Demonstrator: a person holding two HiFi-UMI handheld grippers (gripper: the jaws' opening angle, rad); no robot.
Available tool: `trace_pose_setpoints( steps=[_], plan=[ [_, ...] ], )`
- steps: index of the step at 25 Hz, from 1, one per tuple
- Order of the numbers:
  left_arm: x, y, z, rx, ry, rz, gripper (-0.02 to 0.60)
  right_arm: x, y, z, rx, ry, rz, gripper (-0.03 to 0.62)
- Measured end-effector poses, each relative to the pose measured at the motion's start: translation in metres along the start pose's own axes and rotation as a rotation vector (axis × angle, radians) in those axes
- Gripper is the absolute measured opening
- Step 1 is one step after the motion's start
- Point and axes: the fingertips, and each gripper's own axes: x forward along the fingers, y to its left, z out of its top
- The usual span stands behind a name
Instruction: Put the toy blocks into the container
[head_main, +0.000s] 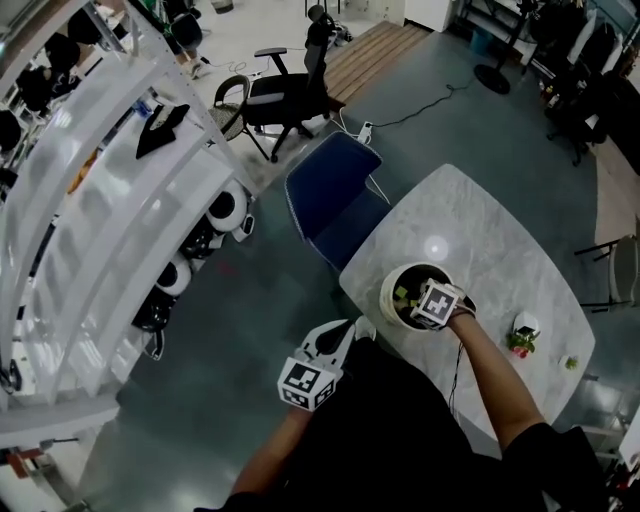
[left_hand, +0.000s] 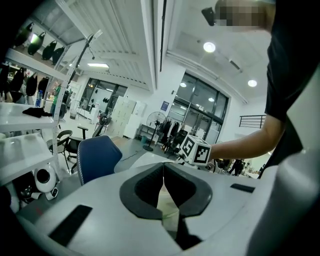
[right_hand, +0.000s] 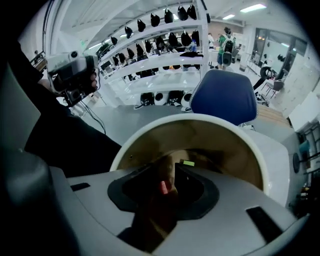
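From the head view, a white, smooth-walled round container (head_main: 386, 296) stands on a pale marble-patterned table (head_main: 470, 225) with rounded corners. The right gripper (head_main: 432, 306) is directly over the container's mouth, its cube of black-and-white square markers covering part of the rim. Right of the container, well apart from it, sits a small cluster of white, red and green toy pieces (head_main: 521, 337). Farther right of the container lies a small green piece (head_main: 571, 362). The left gripper (head_main: 346, 331), with a matte white shell and a marker cube of its own, is left of the container, off the table's edge. A blue padded chair (head_main: 330, 190) stands beyond the container on its left side.

In the left gripper view, the dark, curved rubbery pads meet along a single seam, clenched with nothing between them. The right gripper's marker cube shows beyond them on the person's bare forearm (left_hand: 250, 145).

In the right gripper view, the jaws point into the container, whose thick white rim arcs round a dull tan inner wall. They stand apart, released. A small pink-red block (right_hand: 163, 187) shows in the gap, narrower than it, with neither pad seen pressing on it. A flat, lime-green block (right_hand: 188, 163) lies inside the container, just beyond the jaw tips.
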Motion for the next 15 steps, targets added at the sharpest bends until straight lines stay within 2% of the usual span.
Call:
trace_pose_setpoints(
  steps=[9,12,15],
  plan=[
    [-0.037,-0.024,-0.005,0.005,-0.053,-0.023,0.007,-0.045,0.028,0.006,0.153,-0.218,-0.090,0.124],
    [-0.051,-0.033,-0.008,0.002,-0.077,-0.023,0.007,-0.065,0.043,0.007,0.238,-0.341,-0.148,0.124],
    [-0.064,-0.037,-0.009,0.040,-0.107,0.002,0.008,-0.087,0.060,0.007,0.318,-0.478,-0.203,0.124]
  ],
)
